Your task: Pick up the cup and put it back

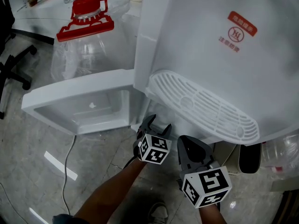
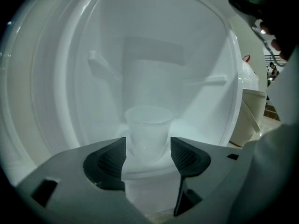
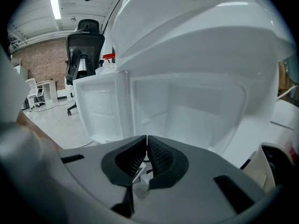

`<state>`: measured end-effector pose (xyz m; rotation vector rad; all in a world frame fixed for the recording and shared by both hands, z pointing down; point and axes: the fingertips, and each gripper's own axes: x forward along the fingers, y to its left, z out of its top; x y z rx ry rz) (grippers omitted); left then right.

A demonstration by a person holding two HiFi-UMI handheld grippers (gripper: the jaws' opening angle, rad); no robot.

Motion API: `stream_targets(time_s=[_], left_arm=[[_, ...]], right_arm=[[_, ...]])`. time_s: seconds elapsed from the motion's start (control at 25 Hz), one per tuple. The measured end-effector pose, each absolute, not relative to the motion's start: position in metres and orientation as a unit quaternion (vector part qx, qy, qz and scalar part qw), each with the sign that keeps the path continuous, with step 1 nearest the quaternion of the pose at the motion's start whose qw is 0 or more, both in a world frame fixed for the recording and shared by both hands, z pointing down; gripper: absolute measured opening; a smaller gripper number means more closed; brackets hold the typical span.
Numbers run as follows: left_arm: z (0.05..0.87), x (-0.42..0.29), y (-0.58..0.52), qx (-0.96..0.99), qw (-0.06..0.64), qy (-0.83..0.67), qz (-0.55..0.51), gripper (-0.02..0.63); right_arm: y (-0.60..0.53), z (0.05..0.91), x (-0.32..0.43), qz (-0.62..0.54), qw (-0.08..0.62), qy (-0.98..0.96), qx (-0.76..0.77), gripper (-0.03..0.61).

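Note:
A translucent white plastic cup point(image 2: 147, 132) stands upright on the white floor of the dispenser's lower cabinet point(image 2: 60, 92). My left gripper point(image 2: 148, 149) is open, its two dark pads flanking the cup's lower half with thin gaps on both sides. In the head view the left gripper point(image 1: 156, 125) reaches under the dispenser's drip grille point(image 1: 201, 106), which hides the cup. My right gripper point(image 1: 194, 146) hangs just right of it, outside the cabinet. It is shut with nothing between its pads point(image 3: 146, 148).
The white water dispenser point(image 1: 210, 45) fills the upper right. Its cabinet door point(image 1: 79, 104) swings open to the left. A large water bottle with a red cap point(image 1: 86, 13) stands behind the door. A cable point(image 1: 67, 157) runs over the floor. An office chair point(image 3: 84, 50) stands further off.

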<state>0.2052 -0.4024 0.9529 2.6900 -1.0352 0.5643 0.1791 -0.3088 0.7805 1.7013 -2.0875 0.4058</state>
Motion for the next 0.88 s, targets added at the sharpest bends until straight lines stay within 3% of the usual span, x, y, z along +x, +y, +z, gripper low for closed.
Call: stream_targets(time_s=[0.6, 0.88], left_arm=[[0.900, 0.182, -0.374, 0.931, 0.028, -0.310, 0.190, 0.283], [0.843, 0.157, -0.362, 0.934, 0.016, -0.310, 0.177, 0.194]], right_arm=[[-0.312, 0.766, 0.164, 0.141, 0.198, -0.757, 0.606, 0.021], [-0.308, 0.745, 0.152, 0.158, 0.197, -0.759, 0.600, 0.021]])
